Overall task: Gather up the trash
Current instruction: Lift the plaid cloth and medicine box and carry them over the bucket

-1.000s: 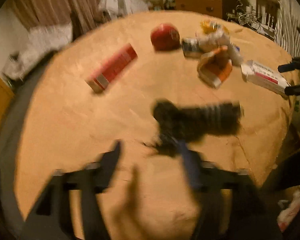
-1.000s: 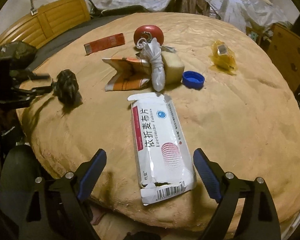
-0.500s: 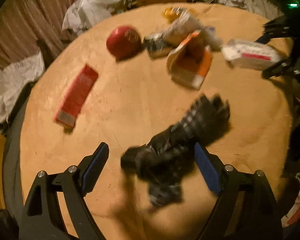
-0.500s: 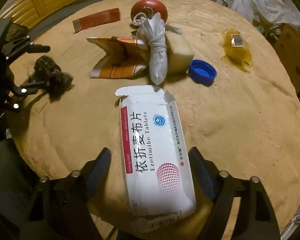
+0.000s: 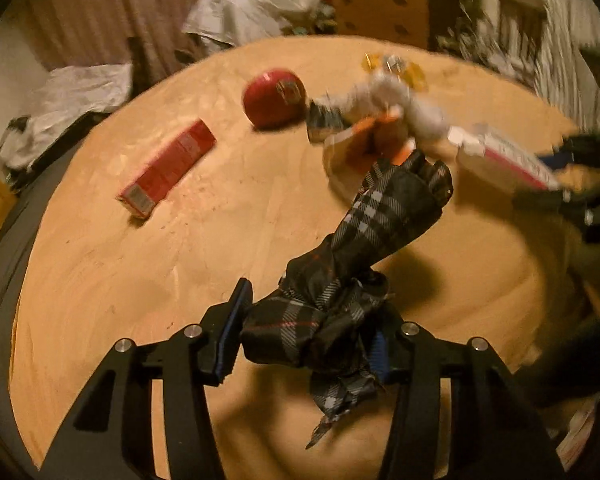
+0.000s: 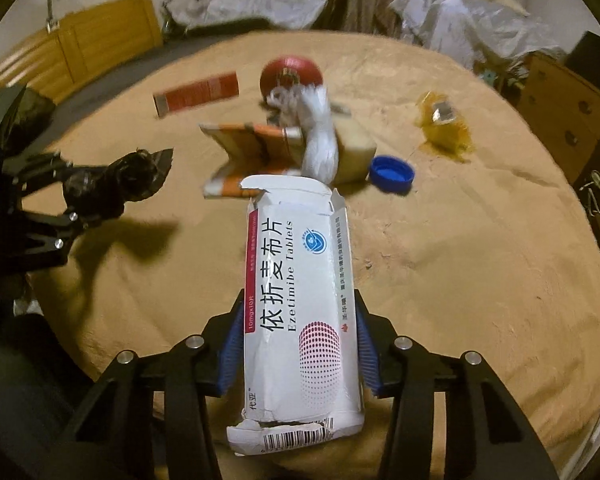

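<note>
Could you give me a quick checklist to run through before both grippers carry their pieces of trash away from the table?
1. Left gripper just closed onto the dark plaid wrapper: ok.
2. Right gripper just closed on the white tablet box: ok.
3. Wrapper off the table: ok, it casts a shadow.
4. Box off the table: cannot tell.
5. Trash bin in sight: not ok.

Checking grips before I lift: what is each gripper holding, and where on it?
Left gripper: the dark plaid wrapper, by its bunched near end. Right gripper: the white tablet box, across its sides near the barcode end.
</note>
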A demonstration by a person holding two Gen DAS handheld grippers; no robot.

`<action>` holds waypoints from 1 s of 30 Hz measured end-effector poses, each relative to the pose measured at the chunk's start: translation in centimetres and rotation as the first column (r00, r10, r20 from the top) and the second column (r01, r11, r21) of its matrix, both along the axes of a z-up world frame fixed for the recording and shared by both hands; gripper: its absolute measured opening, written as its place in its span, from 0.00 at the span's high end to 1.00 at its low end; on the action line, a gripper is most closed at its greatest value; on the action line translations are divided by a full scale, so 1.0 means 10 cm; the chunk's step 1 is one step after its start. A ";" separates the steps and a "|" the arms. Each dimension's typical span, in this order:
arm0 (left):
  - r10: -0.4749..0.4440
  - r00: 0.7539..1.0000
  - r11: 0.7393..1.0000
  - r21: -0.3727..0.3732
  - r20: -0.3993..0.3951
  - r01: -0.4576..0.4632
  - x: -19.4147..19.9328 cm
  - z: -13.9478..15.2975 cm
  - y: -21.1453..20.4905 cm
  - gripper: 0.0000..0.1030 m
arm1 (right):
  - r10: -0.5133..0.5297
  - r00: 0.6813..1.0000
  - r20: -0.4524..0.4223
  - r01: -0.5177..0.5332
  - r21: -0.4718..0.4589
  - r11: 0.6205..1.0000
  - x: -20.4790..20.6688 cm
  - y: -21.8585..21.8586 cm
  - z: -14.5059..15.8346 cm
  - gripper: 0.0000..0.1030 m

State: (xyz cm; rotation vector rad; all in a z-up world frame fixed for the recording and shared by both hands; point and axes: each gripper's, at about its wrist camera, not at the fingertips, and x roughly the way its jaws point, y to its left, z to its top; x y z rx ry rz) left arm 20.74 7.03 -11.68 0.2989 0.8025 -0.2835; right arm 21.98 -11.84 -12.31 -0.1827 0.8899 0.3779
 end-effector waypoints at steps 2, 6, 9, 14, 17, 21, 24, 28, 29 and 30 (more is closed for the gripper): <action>0.056 0.998 0.998 -0.038 0.040 -0.055 -0.13 0.15 -0.06 0.52 | -0.023 0.999 0.043 0.022 0.032 0.999 -0.14 -0.02 0.12 0.52; 0.180 0.980 0.977 -0.133 0.086 -0.167 -0.29 0.47 -0.12 0.52 | -0.093 0.984 0.149 0.081 0.084 0.993 -0.40 -0.11 0.43 0.52; 0.272 0.949 0.949 -0.205 0.157 -0.238 -0.44 0.75 -0.21 0.52 | -0.147 0.961 0.233 0.124 0.111 0.986 -0.59 -0.16 0.65 0.51; 0.336 0.907 0.929 -0.246 0.253 -0.275 -0.67 0.97 -0.42 0.52 | -0.224 0.909 0.351 0.178 0.159 0.971 -0.91 -0.27 0.98 0.50; 0.358 0.876 0.923 -0.264 0.322 -0.280 -0.87 1.06 -0.57 0.51 | -0.239 0.879 0.413 0.186 0.165 0.969 -1.10 -0.28 1.12 0.49; 0.374 0.841 0.919 -0.280 0.391 -0.279 -1.05 1.14 -0.70 0.51 | -0.262 0.842 0.472 0.193 0.192 0.962 -1.37 -0.33 1.24 0.49; 0.382 0.820 0.916 -0.295 0.427 -0.273 -1.13 1.18 -0.75 0.51 | -0.265 0.815 0.514 0.183 0.206 0.961 -1.56 -0.39 1.30 0.48; 0.382 0.784 0.920 -0.287 0.490 -0.268 -1.24 1.19 -0.82 0.51 | -0.281 0.790 0.544 0.181 0.232 0.956 -1.70 -0.45 1.33 0.48; 0.381 0.781 0.920 -0.289 0.494 -0.266 -1.26 1.19 -0.82 0.51 | -0.284 0.786 0.548 0.180 0.237 0.955 -1.72 -0.48 1.33 0.48; 0.381 0.780 0.920 -0.288 0.497 -0.266 -1.26 1.19 -0.83 0.51 | -0.285 0.783 0.553 0.179 0.238 0.955 -1.74 -0.48 1.33 0.48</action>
